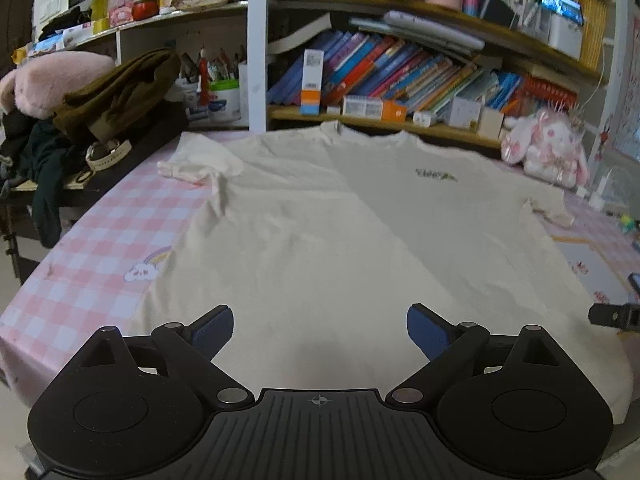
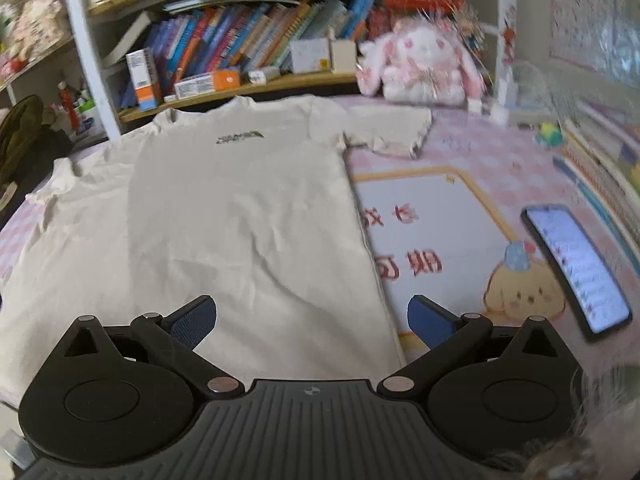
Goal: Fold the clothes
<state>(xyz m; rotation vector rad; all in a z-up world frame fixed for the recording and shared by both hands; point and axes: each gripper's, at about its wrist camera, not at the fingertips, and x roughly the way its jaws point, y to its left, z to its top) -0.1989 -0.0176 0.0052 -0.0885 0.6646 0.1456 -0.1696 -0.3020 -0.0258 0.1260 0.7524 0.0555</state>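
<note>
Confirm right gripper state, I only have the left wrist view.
Observer: The right gripper is open and empty. Its jaws straddle the right side edge of the T-shirt, near the hem.
Operator: Anything in the way on that side?
Observer: A phone with its screen lit lies to the right of the T-shirt, apart from it.
Operator: Sleeve on that side?
Observer: The right sleeve lies spread out to the side, not folded in, and its cuff is slightly rumpled.
</note>
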